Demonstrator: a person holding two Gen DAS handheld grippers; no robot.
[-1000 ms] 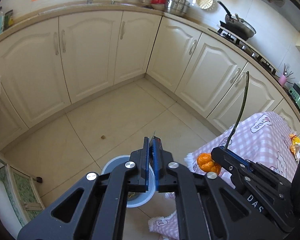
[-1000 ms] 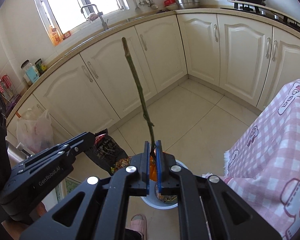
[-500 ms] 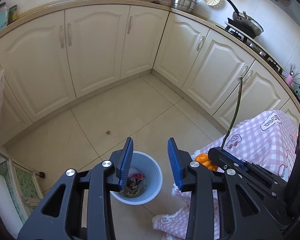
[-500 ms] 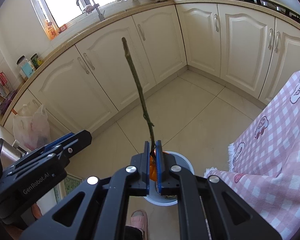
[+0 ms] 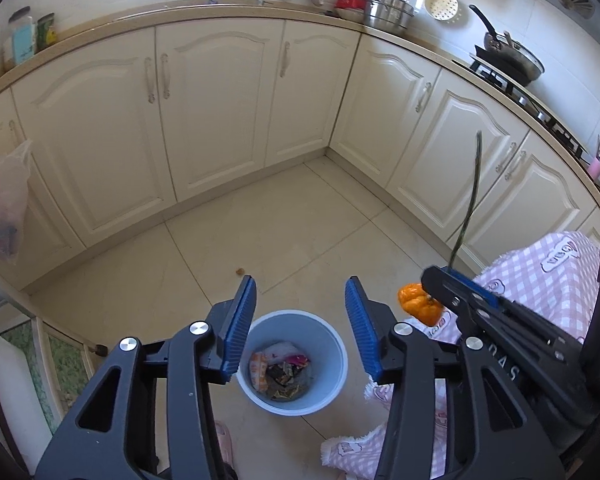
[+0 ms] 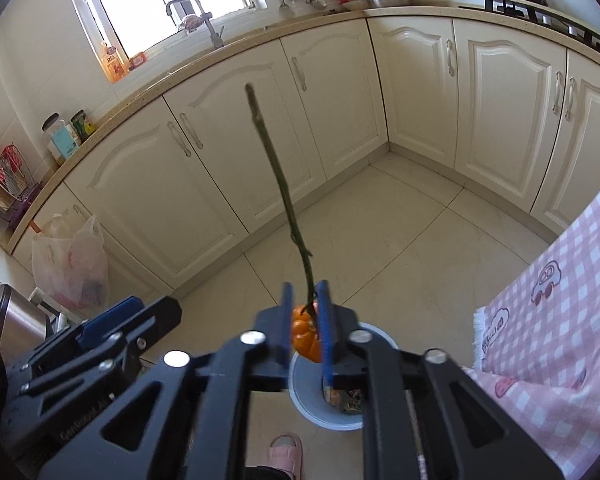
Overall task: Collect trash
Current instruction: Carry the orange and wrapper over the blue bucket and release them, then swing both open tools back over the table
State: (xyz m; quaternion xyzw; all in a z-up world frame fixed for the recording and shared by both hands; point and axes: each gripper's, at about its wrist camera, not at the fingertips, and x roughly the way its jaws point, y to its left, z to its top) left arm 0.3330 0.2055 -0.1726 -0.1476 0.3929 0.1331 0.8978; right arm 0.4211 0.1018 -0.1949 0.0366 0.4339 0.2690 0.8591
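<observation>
Right gripper (image 6: pixel 304 312) pinches the orange stemmed pumpkin (image 6: pixel 306 334) above the bin (image 5: pixel 291 364), left gripper (image 5: pixel 300 324) gaping wide and empty over it.

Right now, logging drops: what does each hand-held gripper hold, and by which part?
Left hand-held gripper: nothing, open. Right hand-held gripper: orange pumpkin sprig, loosely at the stem base.
</observation>
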